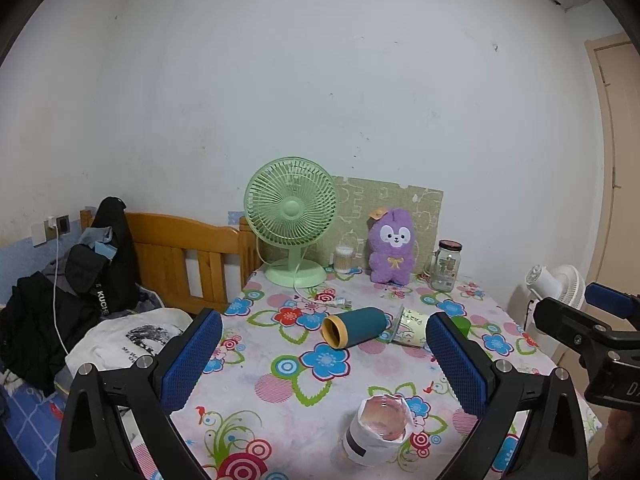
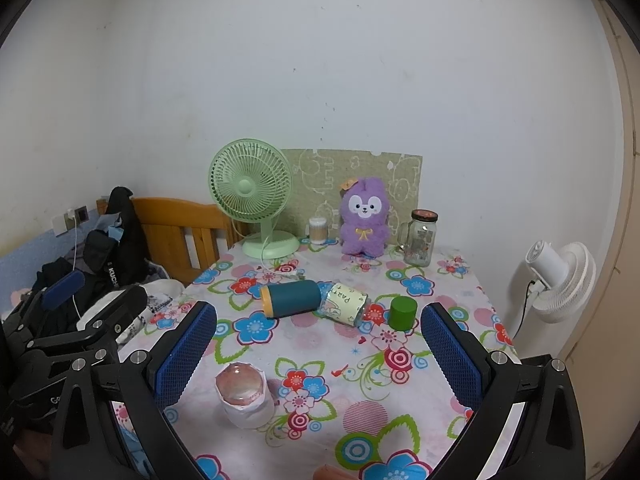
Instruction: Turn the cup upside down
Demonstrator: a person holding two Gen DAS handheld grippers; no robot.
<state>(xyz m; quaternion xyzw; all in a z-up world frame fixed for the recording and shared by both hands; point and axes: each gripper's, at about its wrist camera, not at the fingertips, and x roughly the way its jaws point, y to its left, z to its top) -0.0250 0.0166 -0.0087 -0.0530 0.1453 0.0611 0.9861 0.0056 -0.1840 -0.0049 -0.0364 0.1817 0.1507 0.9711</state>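
- our left gripper (image 1: pixel 324 354), seen from the left wrist, hangs above the near part of the flowered tablecloth (image 1: pixel 280 392) with its blue pads spread wide and nothing between them.
- from this view we see the teal cup (image 1: pixel 355 327) lying on its side near the middle of the table, its yellow-rimmed mouth turned toward us and to the left.
- just behind its closed end lies a clear jar with a pale label (image 1: pixel 409 327), also on its side and touching or nearly touching the cup.
- a paper-wrapped glass (image 1: pixel 380 432) stands upright close to us, between the two pads.
- at the back we see a green desk fan (image 1: pixel 291 216), a purple plush toy (image 1: pixel 391 246) and a glass mason jar (image 1: pixel 446 266).
- our right gripper (image 1: pixel 592 320) shows at the right edge; from here we cannot tell how its jaws stand.
- from the right wrist, our right gripper (image 2: pixel 319 348) also holds its pads far apart, empty, over the cloth.
- here the teal cup (image 2: pixel 294 298) lies left of centre, the labelled jar (image 2: pixel 347 303) against its end, and a small green cylinder (image 2: pixel 403 312) stands just right of that jar.
- the wrapped glass (image 2: pixel 244 394) stands near the left pad.
- a white fan (image 2: pixel 560 276) stands beside the table on the right.
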